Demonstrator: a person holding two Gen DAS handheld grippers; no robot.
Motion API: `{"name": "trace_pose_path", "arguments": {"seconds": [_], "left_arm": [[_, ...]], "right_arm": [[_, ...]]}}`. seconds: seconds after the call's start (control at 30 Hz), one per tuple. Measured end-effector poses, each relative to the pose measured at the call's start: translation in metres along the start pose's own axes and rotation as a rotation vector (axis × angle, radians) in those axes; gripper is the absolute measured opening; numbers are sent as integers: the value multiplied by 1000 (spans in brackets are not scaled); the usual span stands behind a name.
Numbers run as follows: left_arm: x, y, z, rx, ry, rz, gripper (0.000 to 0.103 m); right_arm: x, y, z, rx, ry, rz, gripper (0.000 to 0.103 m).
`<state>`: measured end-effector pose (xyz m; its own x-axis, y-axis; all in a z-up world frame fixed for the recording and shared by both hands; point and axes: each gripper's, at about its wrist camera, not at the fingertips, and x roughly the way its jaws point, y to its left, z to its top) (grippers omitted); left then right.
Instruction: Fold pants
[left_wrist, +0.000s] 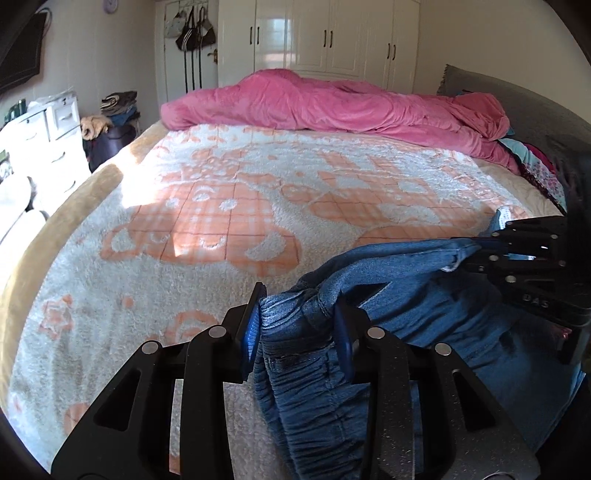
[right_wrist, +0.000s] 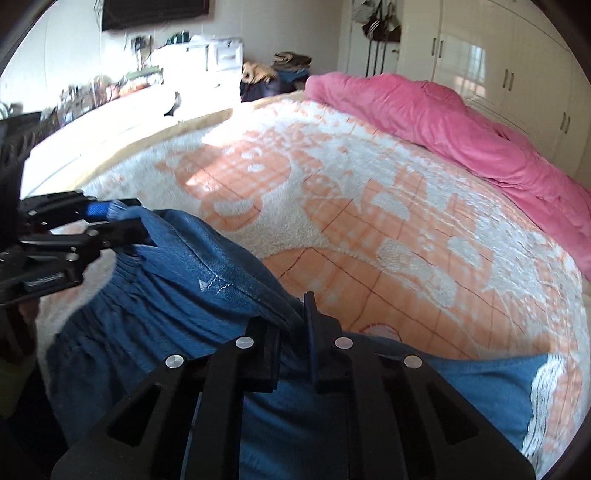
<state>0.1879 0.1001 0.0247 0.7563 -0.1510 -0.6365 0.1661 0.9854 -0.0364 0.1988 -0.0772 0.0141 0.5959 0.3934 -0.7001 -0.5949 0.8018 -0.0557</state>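
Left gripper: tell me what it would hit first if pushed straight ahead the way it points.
Nothing but the jeans it already clamps. Past that denim, the left gripper points over the orange-and-white blanket toward the pink comforter, probably the first obstacle, though depth is unclear.

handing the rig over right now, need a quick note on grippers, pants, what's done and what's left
Left gripper: shut on the pants at the elastic waistband.
Right gripper: shut on the pants at the other end of the waistband.
Pants: blue denim, waistband lifted and stretched between the two grippers, the rest lying bunched at the near edge of the bed blanket. Pink duvet sits at the far side.
Done: both grips taken.
Left: lay the pants flat on the blanket, then fold them; no fold visible.
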Motion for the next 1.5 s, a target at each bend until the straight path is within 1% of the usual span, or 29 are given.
{"name": "trace_pose_path", "arguments": {"seconds": [0.13, 0.23, 0.33, 0.47, 0.57, 0.67, 0.83, 1.03, 1.13, 1.17, 1.27, 1.37, 1.5], "left_arm": [[-24, -12, -2, 31, -45, -25, 26], [-41, -19, -5, 42, -78, -25, 26], [-54, -20, -19, 24, -82, -35, 26], [-70, -15, -44, -22, -80, -51, 27], [-77, -13, -62, -40, -58, -51, 28], [-82, -14, -75, -38, -37, -49, 28], [-92, -17, -90, -29, -14, -48, 28], [-96, -21, -104, 2, 36, -48, 29], [-97, -25, -110, 31, 58, -30, 32], [-97, -24, -112, 30, 65, -24, 34], [-96, -21, -116, 20, 94, -15, 36], [-98, -21, -121, 22, 111, -4, 39], [-101, -16, -129, 4, 139, 1, 41]], "right_arm": [[-38, 8, -16, 43, -55, -7, 10], [-62, 20, -29, 59, -95, -4, 10], [-78, 34, -44, 82, -123, 5, 10], [-90, 60, -68, 76, -127, 23, 10], [-93, 77, -85, 75, -106, 56, 10], [-96, 92, -97, 62, -85, 66, 11], [-100, 103, -107, 55, -62, 78, 11], [-105, 116, -129, 29, -25, 107, 11], [-103, 126, -140, 8, 3, 121, 11], [-102, 128, -143, 10, 10, 123, 11], [-94, 132, -150, 34, 37, 152, 13], [-85, 136, -157, 25, 60, 153, 13], [-78, 133, -161, 62, 78, 170, 13]]}}
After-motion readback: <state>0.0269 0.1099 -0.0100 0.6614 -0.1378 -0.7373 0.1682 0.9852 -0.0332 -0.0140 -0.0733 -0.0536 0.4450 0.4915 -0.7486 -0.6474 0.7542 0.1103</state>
